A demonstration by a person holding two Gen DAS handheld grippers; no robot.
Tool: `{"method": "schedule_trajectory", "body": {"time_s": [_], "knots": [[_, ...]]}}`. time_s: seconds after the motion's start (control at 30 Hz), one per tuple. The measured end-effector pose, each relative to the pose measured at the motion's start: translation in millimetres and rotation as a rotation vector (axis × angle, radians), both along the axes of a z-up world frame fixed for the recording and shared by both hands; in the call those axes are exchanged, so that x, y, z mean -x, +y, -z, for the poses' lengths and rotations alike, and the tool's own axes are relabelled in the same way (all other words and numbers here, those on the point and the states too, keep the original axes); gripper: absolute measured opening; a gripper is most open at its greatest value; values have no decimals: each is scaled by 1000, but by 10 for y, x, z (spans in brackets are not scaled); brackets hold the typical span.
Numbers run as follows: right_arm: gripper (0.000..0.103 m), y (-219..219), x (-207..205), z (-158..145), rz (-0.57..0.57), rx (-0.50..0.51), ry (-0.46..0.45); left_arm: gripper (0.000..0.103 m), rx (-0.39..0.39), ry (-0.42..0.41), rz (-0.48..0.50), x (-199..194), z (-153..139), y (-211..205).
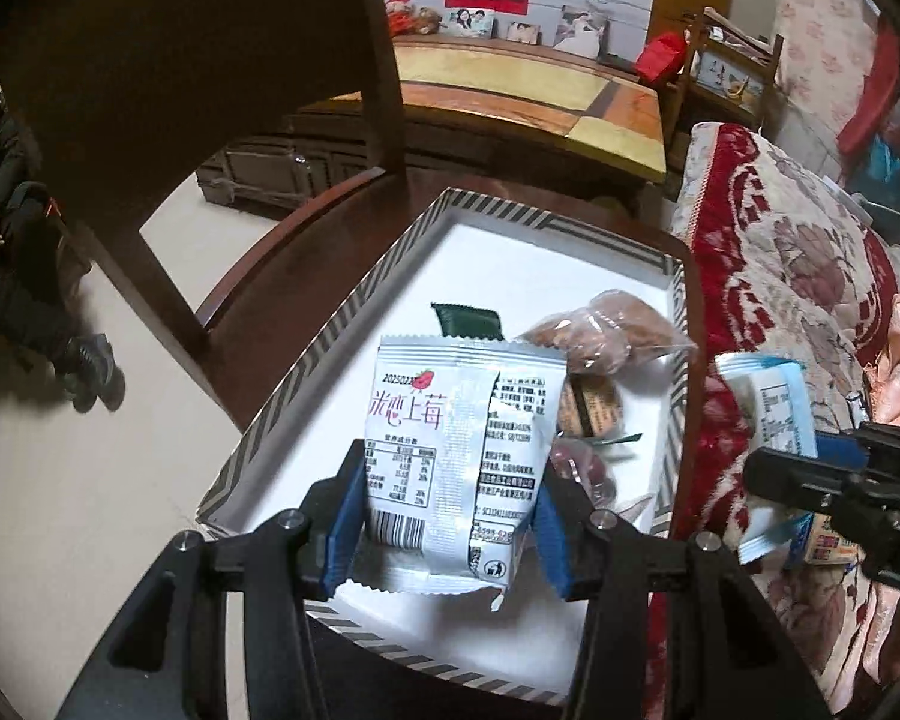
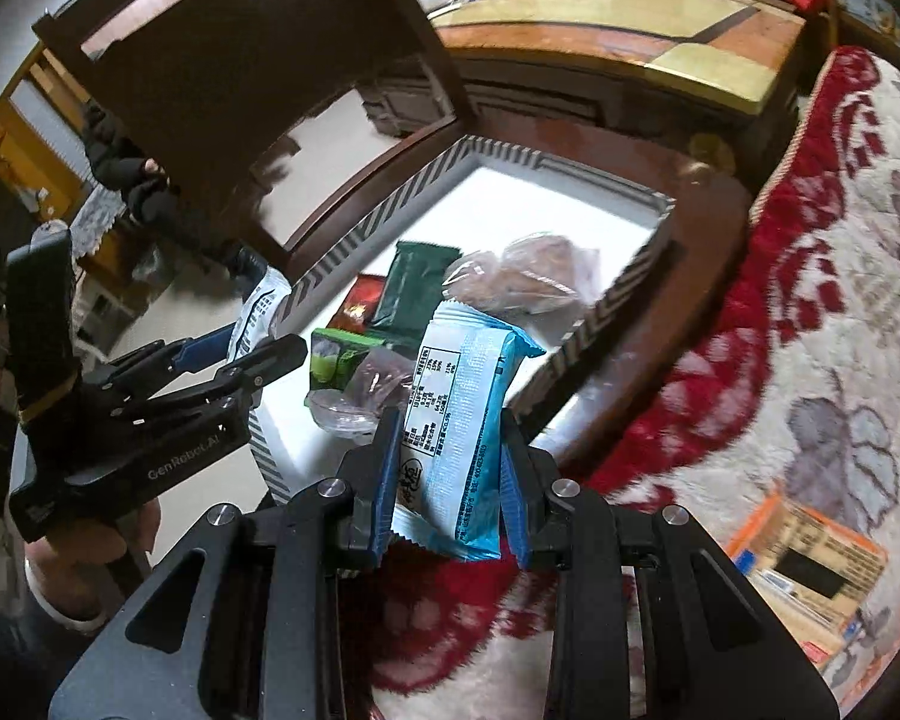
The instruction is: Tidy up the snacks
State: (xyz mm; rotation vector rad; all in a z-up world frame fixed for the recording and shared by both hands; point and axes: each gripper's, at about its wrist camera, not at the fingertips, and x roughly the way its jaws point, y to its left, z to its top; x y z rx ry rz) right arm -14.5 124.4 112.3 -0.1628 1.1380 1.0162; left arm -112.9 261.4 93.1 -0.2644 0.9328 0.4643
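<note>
The left gripper (image 1: 450, 516) is clamped on a white foil snack packet with pink lettering and a barcode (image 1: 450, 468), its blue pads pressing the packet's lower sides. The packet stands with its long axis running away from the gripper, its crimped top edge pointing toward the far wall of the shallow white box with a grey-and-white striped rim (image 1: 330, 324). It hangs over the box's near half, above the white floor.

The right gripper (image 2: 450, 492) is closed around a light-blue and white plastic snack packet (image 2: 462, 420), held by its lower part. This packet's long axis also runs forward from the fingers, its crimped end tilted up toward the striped box (image 2: 600, 312), and it sits just outside the box's near right rim, over the red-and-cream floral blanket (image 2: 810, 330).

Inside the box lie a dark green wrapper (image 2: 411, 291), a clear bag of brown round pastries (image 2: 528, 279), a red packet (image 2: 360, 306), a bright green packet (image 2: 336, 363) and a clear-wrapped dark reddish sweet (image 2: 378, 384). The box rests on a dark reddish wooden table (image 1: 282, 276), with a dark wooden chair (image 1: 210, 60) beyond the box's left side.
</note>
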Motion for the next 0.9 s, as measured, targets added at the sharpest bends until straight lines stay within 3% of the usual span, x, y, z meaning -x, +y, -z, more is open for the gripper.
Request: {"method": "schedule_trajectory", "body": {"time_s": [0.9], "knots": [[28, 774, -204, 362, -92, 108, -13, 52, 71, 29, -36, -213, 271, 246]]}}
